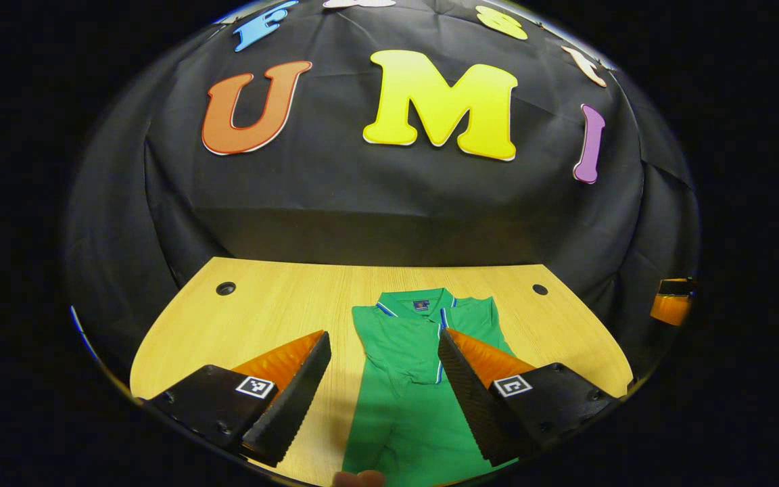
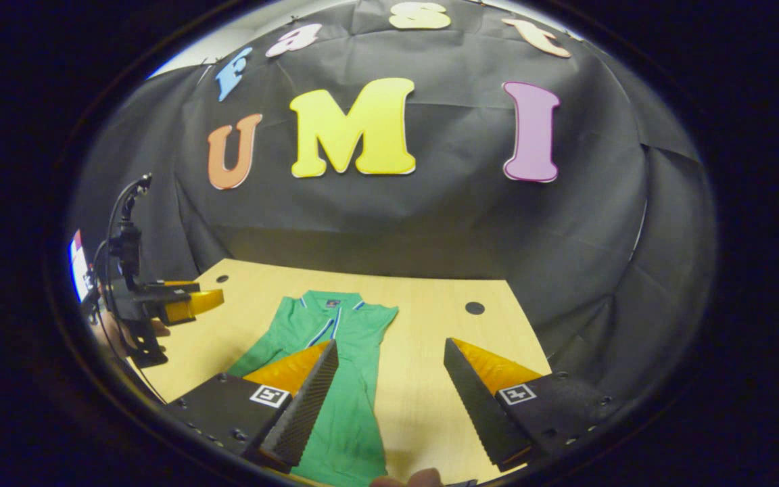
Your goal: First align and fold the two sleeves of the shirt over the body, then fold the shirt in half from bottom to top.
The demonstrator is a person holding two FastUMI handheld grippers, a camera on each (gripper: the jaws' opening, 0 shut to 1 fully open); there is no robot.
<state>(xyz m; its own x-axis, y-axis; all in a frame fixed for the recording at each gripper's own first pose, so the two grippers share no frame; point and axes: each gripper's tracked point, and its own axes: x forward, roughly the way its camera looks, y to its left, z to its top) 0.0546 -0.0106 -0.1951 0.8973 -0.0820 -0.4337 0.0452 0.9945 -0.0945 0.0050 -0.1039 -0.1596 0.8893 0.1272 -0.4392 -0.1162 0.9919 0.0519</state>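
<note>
A green polo shirt (image 1: 408,379) lies flat on the wooden table (image 1: 274,311), collar toward the far wall, with both sleeves folded in over the body. My left gripper (image 1: 384,348) hovers open above the shirt's left side, nothing between its fingers. In the right gripper view the same shirt (image 2: 335,338) lies to the left, and my right gripper (image 2: 391,355) stands open above its right edge and the bare table (image 2: 430,325). The left gripper (image 2: 186,301) also shows farther off at the left, held by a hand.
The table has round cable holes (image 1: 226,289) near its far corners. The black cloth wall rises right behind the table's far edge. A fingertip (image 1: 359,479) shows at the bottom edge of the left gripper view. Bare wood lies on both sides of the shirt.
</note>
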